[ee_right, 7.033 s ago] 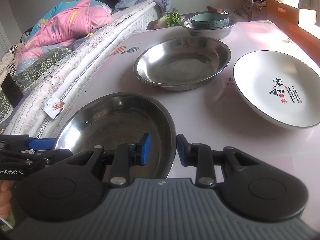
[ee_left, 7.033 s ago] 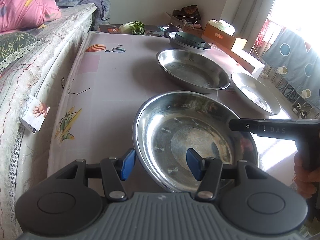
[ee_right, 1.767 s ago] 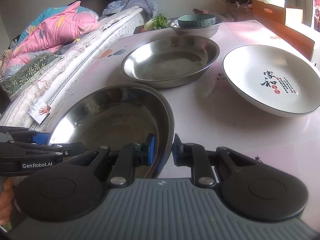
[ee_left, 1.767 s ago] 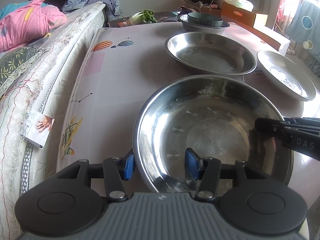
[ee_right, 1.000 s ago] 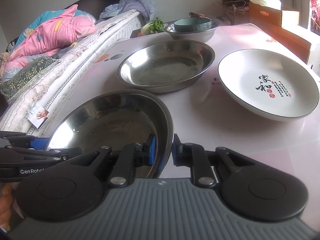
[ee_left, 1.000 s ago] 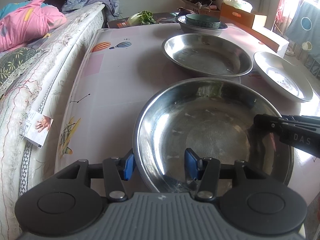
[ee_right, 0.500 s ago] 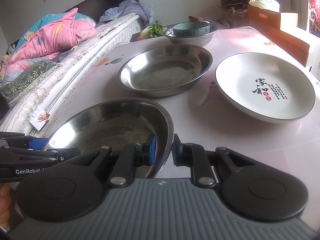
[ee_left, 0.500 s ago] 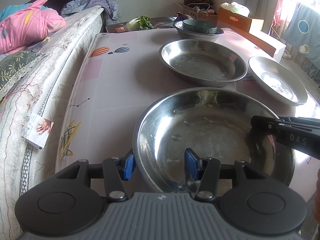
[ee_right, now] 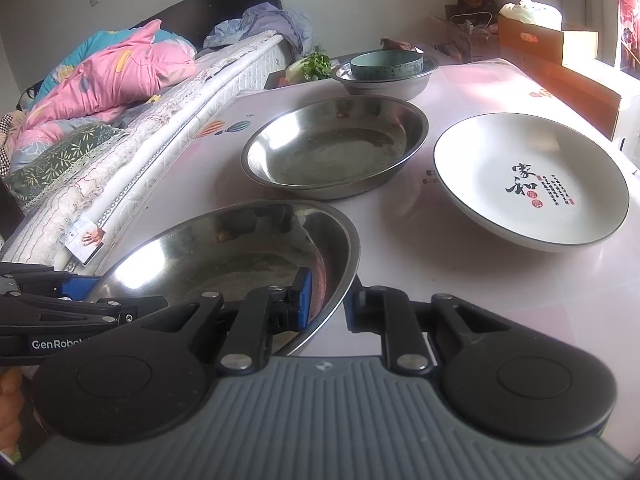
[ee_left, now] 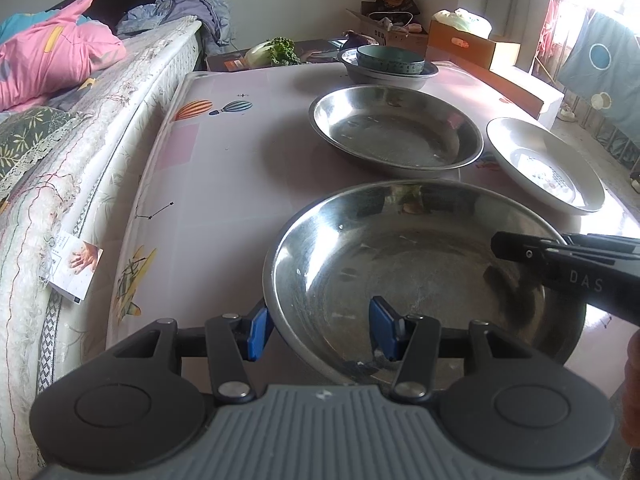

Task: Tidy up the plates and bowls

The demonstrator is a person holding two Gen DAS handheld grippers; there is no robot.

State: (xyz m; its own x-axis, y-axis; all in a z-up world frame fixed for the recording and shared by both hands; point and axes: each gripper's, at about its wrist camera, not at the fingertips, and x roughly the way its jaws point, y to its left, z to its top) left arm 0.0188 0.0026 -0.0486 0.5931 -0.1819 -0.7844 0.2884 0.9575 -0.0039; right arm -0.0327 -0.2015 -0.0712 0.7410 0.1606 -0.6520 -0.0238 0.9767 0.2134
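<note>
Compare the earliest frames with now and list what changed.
The right gripper closed onto the near steel pan's rim; the left gripper straddles the opposite rim. The pan has come up off the table, toward the far steel pan. The white plate and stacked bowls stayed put.

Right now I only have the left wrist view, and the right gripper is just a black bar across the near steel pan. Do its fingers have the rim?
Observer: Yes. In the right wrist view, the right gripper is shut on the rim of the near steel pan, with one blue pad inside and the other outside.
Operator: Is that white plate plain? I only get glare on it.
Observer: No. The white plate has black characters and small red marks printed inside it, right of centre.
</note>
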